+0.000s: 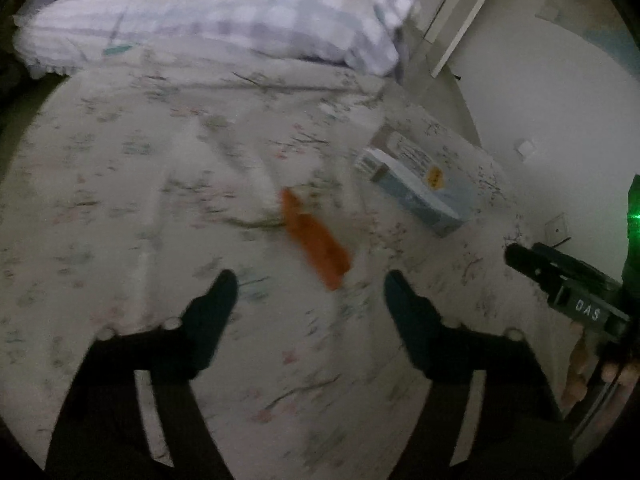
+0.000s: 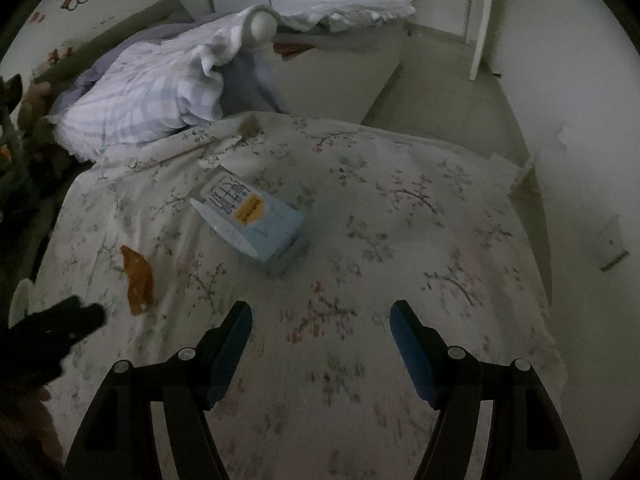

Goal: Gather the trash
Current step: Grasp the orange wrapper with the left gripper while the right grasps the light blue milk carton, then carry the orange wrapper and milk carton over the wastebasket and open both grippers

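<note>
Our left gripper [image 1: 310, 284] and right gripper [image 2: 320, 320] both hang released and empty. The orange wrapper [image 1: 314, 242] looks thin, light, probably crinkly; we'd pinch its middle. The box [image 2: 256, 216] seems stiff card, best taken across its narrow sides.

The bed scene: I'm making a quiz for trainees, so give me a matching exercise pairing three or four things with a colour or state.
Things:
1. wrapper
2. carton
3. pillow
4. right gripper

Descriptions:
A. checked pale lilac and white
B. jaws apart, nothing between
C. orange, flat on the bedspread
D. light blue with a yellow label

Pairs: 1-C, 2-D, 3-A, 4-B
</note>
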`<state>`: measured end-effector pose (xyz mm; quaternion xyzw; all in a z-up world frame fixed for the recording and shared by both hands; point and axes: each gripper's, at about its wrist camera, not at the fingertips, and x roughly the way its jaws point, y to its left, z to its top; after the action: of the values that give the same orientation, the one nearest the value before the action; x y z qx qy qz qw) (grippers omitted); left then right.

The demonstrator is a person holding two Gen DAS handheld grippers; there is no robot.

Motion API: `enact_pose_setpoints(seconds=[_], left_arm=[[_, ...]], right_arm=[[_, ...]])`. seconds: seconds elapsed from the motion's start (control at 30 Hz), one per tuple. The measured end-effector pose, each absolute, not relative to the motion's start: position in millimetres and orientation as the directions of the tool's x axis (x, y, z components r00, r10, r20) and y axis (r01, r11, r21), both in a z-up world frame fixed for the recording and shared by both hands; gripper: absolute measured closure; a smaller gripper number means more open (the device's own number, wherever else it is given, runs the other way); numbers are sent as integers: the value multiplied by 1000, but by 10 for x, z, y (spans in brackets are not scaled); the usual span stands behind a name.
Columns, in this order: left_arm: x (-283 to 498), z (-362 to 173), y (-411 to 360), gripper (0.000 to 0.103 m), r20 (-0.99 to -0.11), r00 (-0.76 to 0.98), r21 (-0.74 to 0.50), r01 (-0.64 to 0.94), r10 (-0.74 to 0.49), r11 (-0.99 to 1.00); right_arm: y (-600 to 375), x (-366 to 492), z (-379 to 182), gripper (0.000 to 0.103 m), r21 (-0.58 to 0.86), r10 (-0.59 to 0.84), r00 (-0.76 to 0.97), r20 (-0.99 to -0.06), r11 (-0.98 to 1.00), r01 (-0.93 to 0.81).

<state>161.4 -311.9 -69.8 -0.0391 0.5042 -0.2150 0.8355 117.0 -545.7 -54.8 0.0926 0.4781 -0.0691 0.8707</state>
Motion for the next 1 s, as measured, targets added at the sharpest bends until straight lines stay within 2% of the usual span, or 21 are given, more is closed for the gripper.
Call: enact_pose_setpoints(seconds=[0.03,0.17,0.2,0.27,0.47,0.73,0.77,1.0], left_arm=[[1649,-749,-3190,43,-830,392,-284,317,-398,905],[1777,-914,-3305,81,-848,367,-280,306,-383,910],[1780,-918,-3291,83,-842,373,-284,306,-389,909],[1777,-904,-3260,89,-834,388,-278,319,-392,906],[1794,-838,-3037,91,-838,388,-249,354,-384,901],[1774,-714,-2533,92,-843,399,-221,352,-360,909],[1768,-702,-2485,92,-844,399,-221,350,-359,910],[1644,-574,-2054,92,-840,411,-218,343,-355,914]], right_arm=[[-5472,1230,-591,30,107,-13,535,-845,976,192],[-5475,1414,-702,29,118,32,544,-838,985,125],[-5465,1468,-727,23,120,44,548,-835,987,103],[-5432,1549,-759,19,107,54,556,-829,992,63],[-5263,1837,-940,19,15,20,543,-840,1000,-14],[-5023,2096,-1000,20,-37,-7,528,-849,998,-46],[-5003,2110,-1004,26,-34,-4,521,-853,998,-48],[-4858,2063,-883,37,0,-15,497,-868,1000,29]])
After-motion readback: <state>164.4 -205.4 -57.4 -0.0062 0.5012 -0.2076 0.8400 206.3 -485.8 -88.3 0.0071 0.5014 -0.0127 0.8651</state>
